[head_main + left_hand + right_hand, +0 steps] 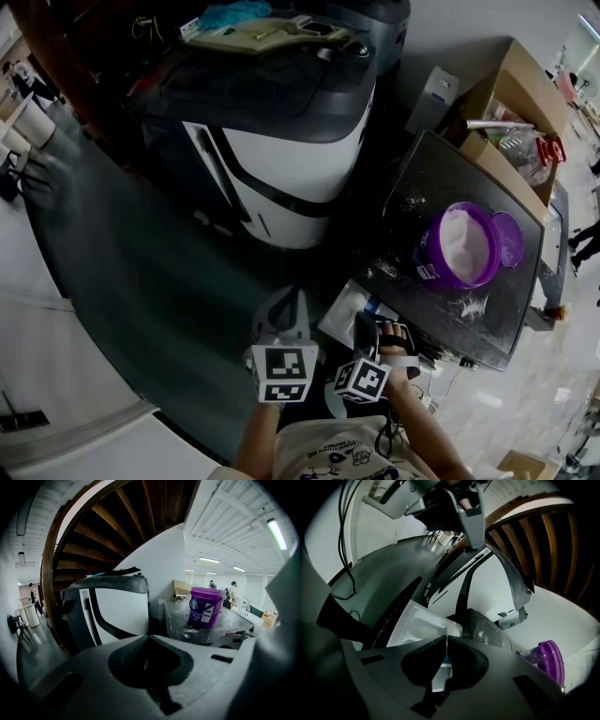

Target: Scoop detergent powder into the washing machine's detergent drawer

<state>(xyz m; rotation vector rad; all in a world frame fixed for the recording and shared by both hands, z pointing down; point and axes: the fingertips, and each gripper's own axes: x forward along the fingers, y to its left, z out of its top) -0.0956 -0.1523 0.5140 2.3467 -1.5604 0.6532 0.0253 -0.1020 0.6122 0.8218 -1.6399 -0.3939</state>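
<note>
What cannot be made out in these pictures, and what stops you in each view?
- Detergent drawer: head view, partly covered by the right gripper; contents too dark to tell.
- Purple tub: label print too small in the left gripper view; in the right gripper view, partly hidden by the gripper body.
- Cardboard box contents: head view, too small.

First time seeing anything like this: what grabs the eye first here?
A bright purple tub, open and full of white powder, sits on a dark powder-dusted top at right. Left of it stands a large white-and-black machine. Nearest the camera, the left hand-held gripper and right hand-held gripper are both shut and empty, by an open white drawer.
</note>
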